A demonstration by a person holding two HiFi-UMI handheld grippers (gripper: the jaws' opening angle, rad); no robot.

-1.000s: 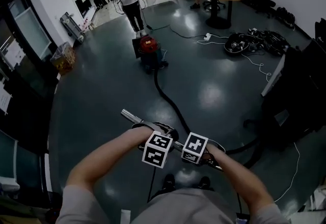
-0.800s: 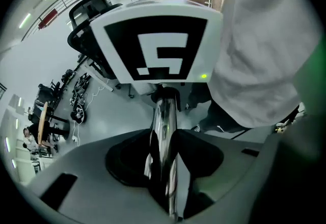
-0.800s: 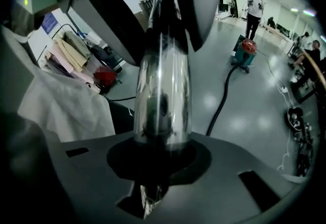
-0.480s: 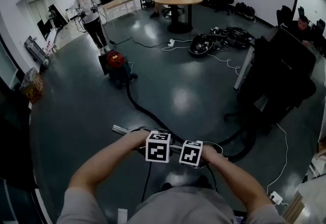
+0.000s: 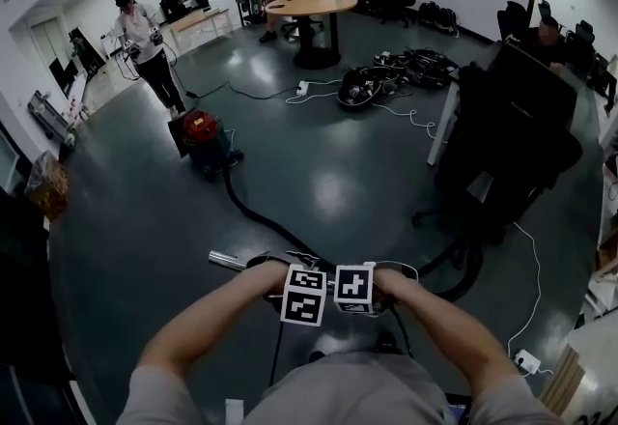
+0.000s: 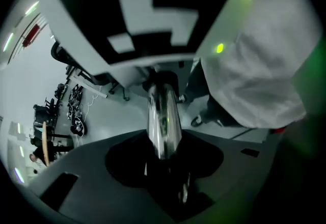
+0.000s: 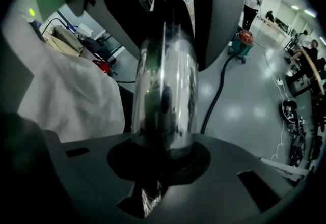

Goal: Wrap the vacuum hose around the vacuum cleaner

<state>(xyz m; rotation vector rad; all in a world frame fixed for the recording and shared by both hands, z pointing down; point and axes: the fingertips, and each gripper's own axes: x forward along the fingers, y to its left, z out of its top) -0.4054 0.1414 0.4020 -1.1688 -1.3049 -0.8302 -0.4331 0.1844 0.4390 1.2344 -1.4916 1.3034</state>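
The red vacuum cleaner (image 5: 201,133) stands on the dark floor at the far left, and it also shows small in the right gripper view (image 7: 243,42). Its black hose (image 5: 253,217) snakes toward me and loops off to the right. A chrome metal tube (image 5: 226,261) at the hose's end lies across in front of me. My left gripper (image 5: 304,295) and right gripper (image 5: 354,286) sit side by side on it, pointing down. The tube (image 6: 163,121) runs between the left jaws, which grip it. The right jaws clamp the tube (image 7: 165,95) and have tightened a little.
A person (image 5: 145,42) stands just behind the vacuum. A round wooden table (image 5: 311,3) and a heap of cables (image 5: 386,75) lie further back. A black chair and desk (image 5: 512,133) crowd the right side, with white cords (image 5: 529,297) on the floor there.
The view has swung, so the vacuum and the standing person now sit further left. The two marker cubes have drawn closer together. Both grippers keep their hold on the tube.
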